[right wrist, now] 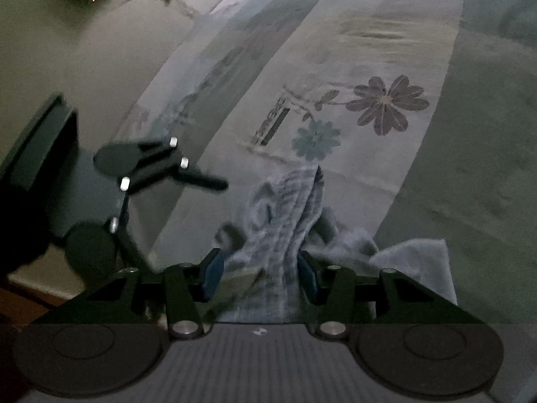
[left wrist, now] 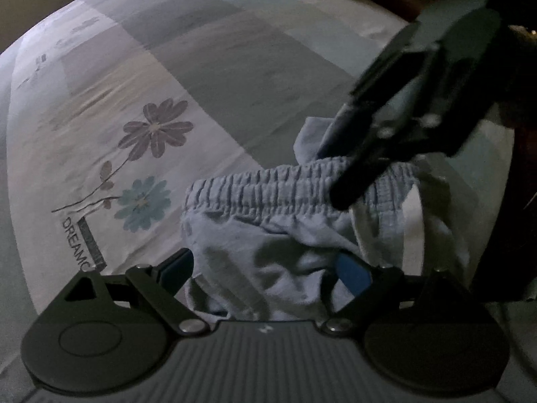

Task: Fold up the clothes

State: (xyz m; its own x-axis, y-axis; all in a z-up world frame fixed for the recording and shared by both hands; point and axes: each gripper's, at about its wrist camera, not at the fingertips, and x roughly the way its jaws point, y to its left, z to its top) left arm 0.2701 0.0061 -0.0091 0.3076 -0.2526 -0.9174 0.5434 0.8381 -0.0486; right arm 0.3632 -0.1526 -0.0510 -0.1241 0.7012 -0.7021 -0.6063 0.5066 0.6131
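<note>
Across the lower middle of the left wrist view lies a crumpled pale blue cotton garment with a gathered elastic waistband, on a flower-printed patchwork bedsheet. Spread wide, the left gripper has cloth between its blue pads without pressing on it. Entering from the upper right, the right gripper reaches the waistband; in its own view, its jaws stand half parted, the waistband ridge between them, neither pad clearly pinching it.
</note>
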